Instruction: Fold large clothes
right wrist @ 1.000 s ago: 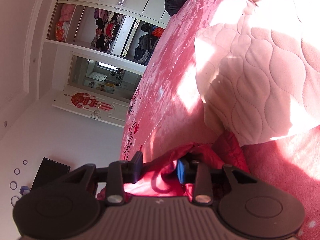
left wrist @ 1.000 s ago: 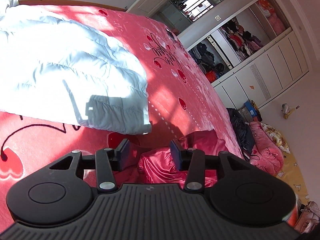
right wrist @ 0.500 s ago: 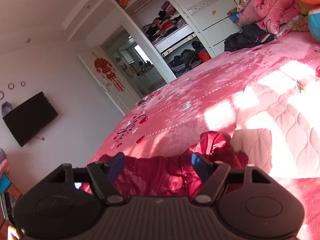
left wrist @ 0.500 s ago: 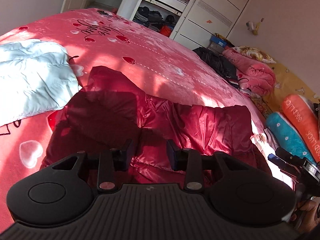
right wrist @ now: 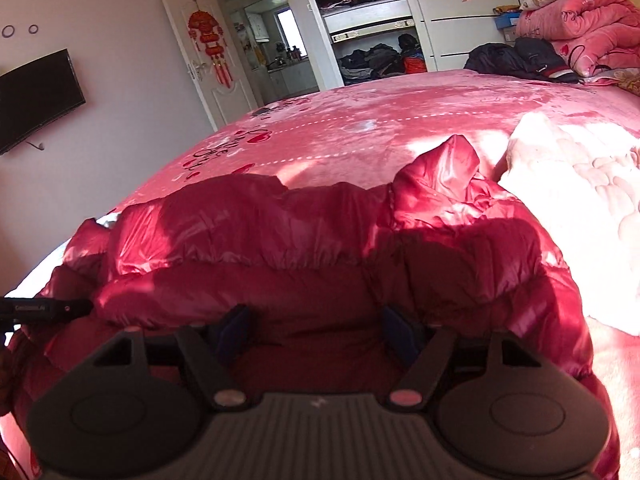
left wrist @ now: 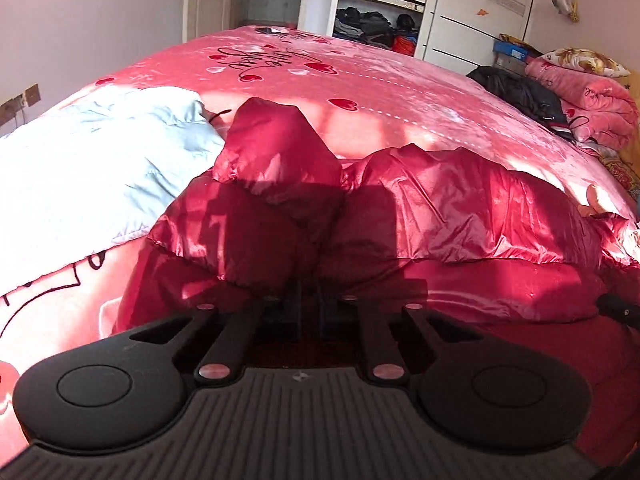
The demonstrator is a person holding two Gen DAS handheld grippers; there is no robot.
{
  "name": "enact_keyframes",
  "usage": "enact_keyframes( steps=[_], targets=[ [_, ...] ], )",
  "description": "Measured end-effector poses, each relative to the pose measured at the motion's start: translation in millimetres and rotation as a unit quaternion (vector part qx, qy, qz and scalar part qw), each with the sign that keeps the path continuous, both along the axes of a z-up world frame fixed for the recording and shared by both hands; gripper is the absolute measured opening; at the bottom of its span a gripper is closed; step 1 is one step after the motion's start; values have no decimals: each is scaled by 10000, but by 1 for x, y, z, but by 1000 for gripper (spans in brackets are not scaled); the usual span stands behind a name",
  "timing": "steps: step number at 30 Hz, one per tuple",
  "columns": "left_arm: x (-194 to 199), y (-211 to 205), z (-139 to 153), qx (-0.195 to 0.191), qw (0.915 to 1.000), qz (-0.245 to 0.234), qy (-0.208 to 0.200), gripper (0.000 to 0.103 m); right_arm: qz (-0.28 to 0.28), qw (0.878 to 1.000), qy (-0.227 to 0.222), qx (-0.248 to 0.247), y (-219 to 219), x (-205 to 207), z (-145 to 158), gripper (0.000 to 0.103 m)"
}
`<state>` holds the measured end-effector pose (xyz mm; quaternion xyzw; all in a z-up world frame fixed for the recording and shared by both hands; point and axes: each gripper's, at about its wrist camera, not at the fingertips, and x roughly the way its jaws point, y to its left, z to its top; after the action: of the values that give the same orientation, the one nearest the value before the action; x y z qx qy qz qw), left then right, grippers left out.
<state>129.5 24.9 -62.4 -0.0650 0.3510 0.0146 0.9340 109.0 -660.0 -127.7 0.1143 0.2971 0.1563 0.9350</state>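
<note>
A shiny red puffer jacket lies spread across the pink bed cover, hood end pointing away from me. My left gripper is at its near edge, the jaws closing to a narrow slit with jacket fabric pinched between the blue pads. In the right wrist view the same jacket fills the foreground. My right gripper stands wide over the near edge, its jaws closing, with puffy fabric between the pads but no clear squeeze.
A pale blue padded garment lies left of the jacket and a cream quilted one to its right. Dark clothes and pink bedding are piled at the far right. An open wardrobe and a wall TV stand beyond.
Both views rolled upright and dropped to the jacket's near edge. The left jaws went from open to almost shut on the fabric. The right jaws spread much wider.
</note>
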Motion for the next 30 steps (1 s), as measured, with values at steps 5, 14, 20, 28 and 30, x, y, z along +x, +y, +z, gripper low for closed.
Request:
enact_keyframes(
  steps=[5,14,20,28,30],
  targets=[
    [2,-3,-5,124,9999,95,-35,12,-260,9996,69,50,-8,17,-10,58],
    [-12,-13,27,117,9993,-24,-361,33,-214,9995,196,88,-12,15,-8,62],
    [2,-47,51,153,9969,-409,-656,35,-69,9993,-376,-44,0,1,19,86],
    [47,-124,37,129,9961,-728,-489,34,-208,9985,-453,-206,-9,27,21,90],
    [54,-140,31,164,9962,-728,-446,35,-280,9989,-384,-38,-15,36,19,90]
  ],
)
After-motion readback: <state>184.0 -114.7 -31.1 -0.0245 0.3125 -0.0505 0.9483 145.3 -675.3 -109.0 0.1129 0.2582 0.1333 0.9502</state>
